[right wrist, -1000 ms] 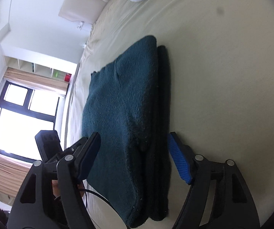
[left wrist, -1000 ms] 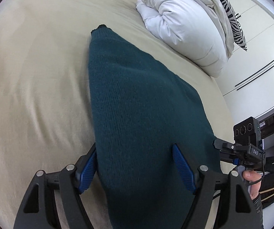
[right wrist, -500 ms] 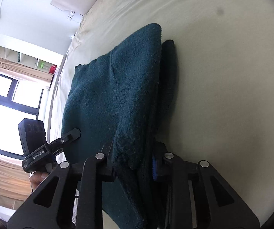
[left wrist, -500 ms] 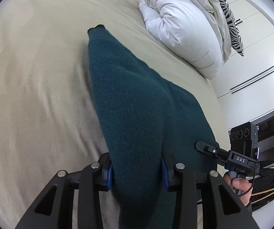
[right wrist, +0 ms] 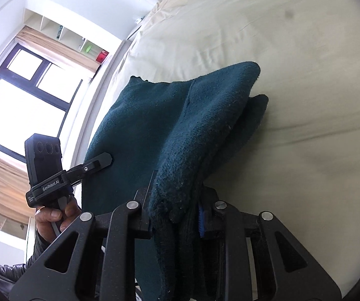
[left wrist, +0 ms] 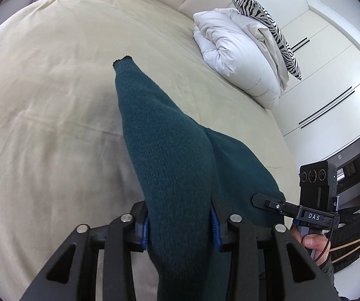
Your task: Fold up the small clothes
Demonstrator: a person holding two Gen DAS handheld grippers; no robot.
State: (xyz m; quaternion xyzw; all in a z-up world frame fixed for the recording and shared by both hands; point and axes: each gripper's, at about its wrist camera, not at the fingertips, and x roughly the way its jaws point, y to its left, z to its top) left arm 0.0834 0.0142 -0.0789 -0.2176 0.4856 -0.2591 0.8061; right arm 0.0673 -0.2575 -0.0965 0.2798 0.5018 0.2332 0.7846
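1. Risk, uneven carry: each gripper clamps its own corner of the near edge of the teal sweater (left wrist: pixel 169 155). If one hand outruns the other, I judge the fold would land skewed.
2. Risk, slip: the knit is thick and bunched. A sharp pull could drag it out of the right gripper (right wrist: pixel 176 222), which pinches several layers.
3. Risk, dragging: the far end rests on the bed (left wrist: pixel 54 95), so I expect a low carry to crumple it.
4. Left gripper (left wrist: pixel 180 225): jaws narrowed, pressing a fat roll of sweater; the cloth runs away toward 12 o'clock, its cuff tip at 11.
5. Right gripper: jaws nearly together on stacked layers; the body spreads toward 11 o'clock, a folded corner toward 1.
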